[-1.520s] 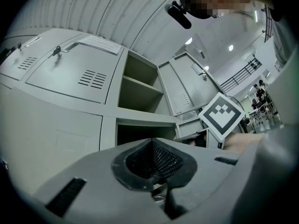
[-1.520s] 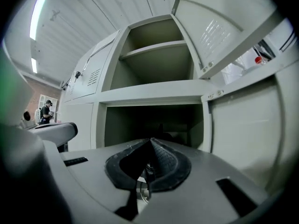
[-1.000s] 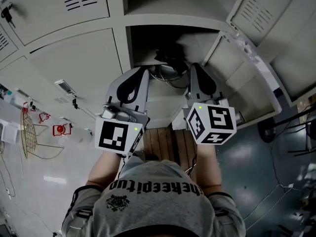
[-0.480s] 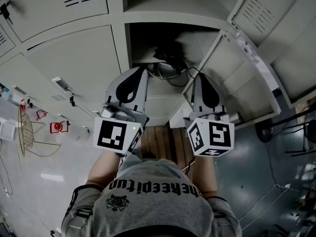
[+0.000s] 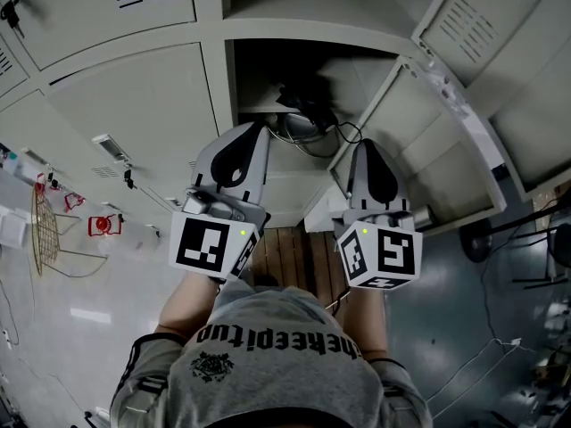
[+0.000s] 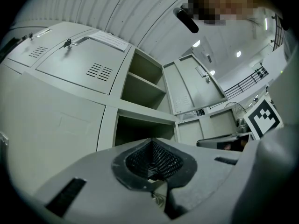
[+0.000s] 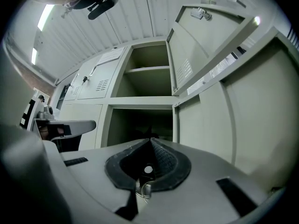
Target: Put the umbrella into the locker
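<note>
The dark folded umbrella [image 5: 303, 105] lies inside the open locker compartment [image 5: 259, 74], a thin cord looping out at its front. In the head view both grippers hover in front of that opening. My left gripper [image 5: 259, 126] points at the lower left corner of the opening, with its jaws shut on nothing [image 6: 152, 141]. My right gripper [image 5: 368, 144] is a little back from the opening, beside the swung-out door [image 5: 446, 123]. Its jaws are also shut and empty [image 7: 150, 140]. Through the right gripper view the compartment [image 7: 140, 122] looks dark, and the umbrella is barely visible there.
Closed locker doors [image 5: 134, 105] fill the left side. Another open compartment [image 7: 149, 76] sits above, with its own door [image 7: 205, 36] swung out. A wire rack [image 5: 49, 234] and red items [image 5: 103, 226] lie at the left. A wooden floor patch [image 5: 299, 257] is under the grippers.
My right gripper has drawn back from the locker opening, away from the umbrella and toward the door side. The left gripper has stayed where it was. The umbrella has not moved.
</note>
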Demonstrator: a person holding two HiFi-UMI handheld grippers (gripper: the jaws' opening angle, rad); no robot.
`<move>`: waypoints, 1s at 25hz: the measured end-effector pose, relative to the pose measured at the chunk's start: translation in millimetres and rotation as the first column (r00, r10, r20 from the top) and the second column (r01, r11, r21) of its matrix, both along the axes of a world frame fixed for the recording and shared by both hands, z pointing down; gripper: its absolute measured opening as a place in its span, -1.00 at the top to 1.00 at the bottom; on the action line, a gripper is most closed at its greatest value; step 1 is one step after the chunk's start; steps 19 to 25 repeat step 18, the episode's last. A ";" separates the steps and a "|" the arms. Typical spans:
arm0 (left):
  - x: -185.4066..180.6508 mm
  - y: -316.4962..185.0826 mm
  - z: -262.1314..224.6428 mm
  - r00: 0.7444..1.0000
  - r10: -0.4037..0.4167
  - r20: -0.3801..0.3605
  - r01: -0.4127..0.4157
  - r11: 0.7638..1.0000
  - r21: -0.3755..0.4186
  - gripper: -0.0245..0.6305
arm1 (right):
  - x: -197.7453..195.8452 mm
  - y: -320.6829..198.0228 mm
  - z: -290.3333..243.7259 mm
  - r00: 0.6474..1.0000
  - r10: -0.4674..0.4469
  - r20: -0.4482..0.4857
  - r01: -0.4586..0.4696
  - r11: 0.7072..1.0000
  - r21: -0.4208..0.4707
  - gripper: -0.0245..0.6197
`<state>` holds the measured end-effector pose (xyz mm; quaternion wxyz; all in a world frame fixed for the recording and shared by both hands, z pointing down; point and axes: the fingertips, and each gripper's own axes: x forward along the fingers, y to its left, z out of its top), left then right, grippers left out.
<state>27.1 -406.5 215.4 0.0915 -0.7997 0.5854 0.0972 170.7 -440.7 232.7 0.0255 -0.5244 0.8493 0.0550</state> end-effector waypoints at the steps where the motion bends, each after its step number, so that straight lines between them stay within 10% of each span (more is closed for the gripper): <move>1: 0.3 0.3 0.1 1.000 -0.001 -0.001 0.001 1.000 0.001 0.91 | 0.2 0.0 0.4 1.000 -0.004 0.004 0.004 1.000 -0.003 0.92; 25: 8.1 0.2 -3.5 1.000 -0.005 -0.008 0.005 1.000 0.014 0.91 | 4.0 0.2 -1.3 1.000 -0.021 0.018 0.021 1.000 -0.004 0.92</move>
